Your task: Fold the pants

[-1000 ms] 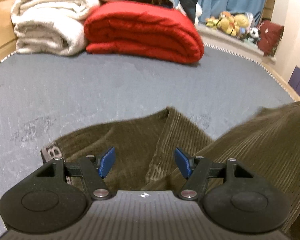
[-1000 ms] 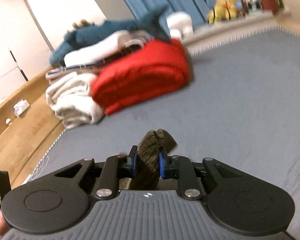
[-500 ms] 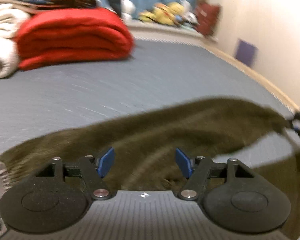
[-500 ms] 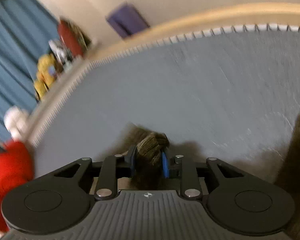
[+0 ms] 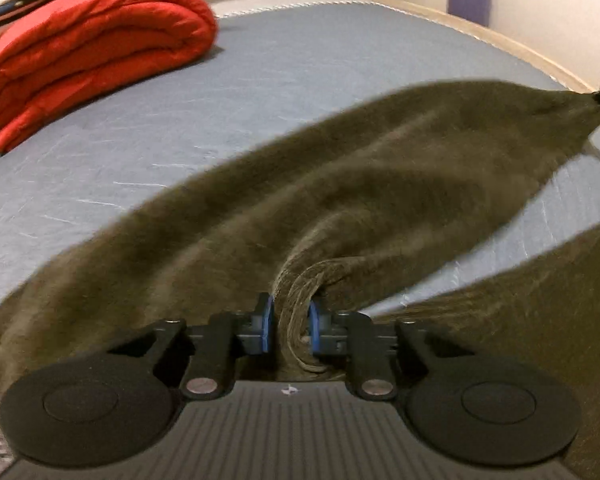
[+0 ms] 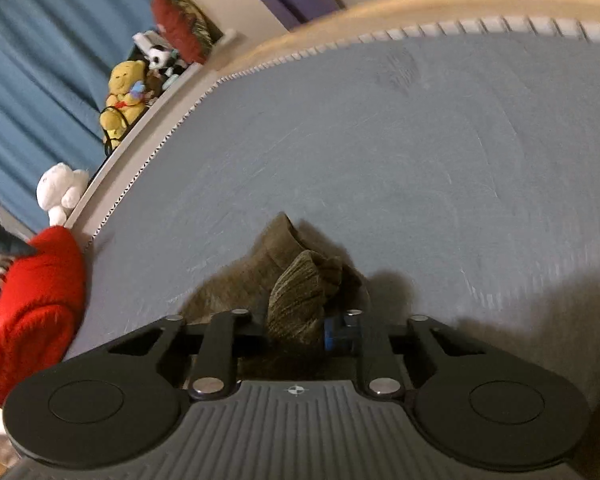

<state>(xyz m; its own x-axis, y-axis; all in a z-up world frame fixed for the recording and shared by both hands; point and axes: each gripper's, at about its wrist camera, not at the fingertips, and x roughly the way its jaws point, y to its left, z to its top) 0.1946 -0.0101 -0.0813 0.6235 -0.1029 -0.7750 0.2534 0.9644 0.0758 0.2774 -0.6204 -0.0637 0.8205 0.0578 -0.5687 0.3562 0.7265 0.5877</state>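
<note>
The left tongs (image 5: 291, 322) have just been closing and are now clamping a bunched fold of the pants (image 5: 340, 184) between the blue pads (image 5: 265, 322). The right tongs (image 6: 298, 330) are gripping a rolled end of the same pants; their jaws have also just been closing a little on the cloth. The pants are hanging stretched between the two tongs, sagging low over the grey bed (image 5: 260, 92).

Risks, largest first:
- The long span is sagging. If it is dragging on the bed during the fold, the cloth is likely to crease or double under.
- Both grips are holding bunched cloth, not flat edges. A layer slipping out is likely to skew the fold line.
- The red blanket (image 5: 92, 40) is lying near. A wide swing is likely to brush it.

View differences:
- The left wrist view is showing the whole span and the right tongs at the far right edge.
- The right wrist view is showing only the gripped end, plus the toys (image 6: 124, 96) and curtain (image 6: 40, 64) beside the bed.
</note>
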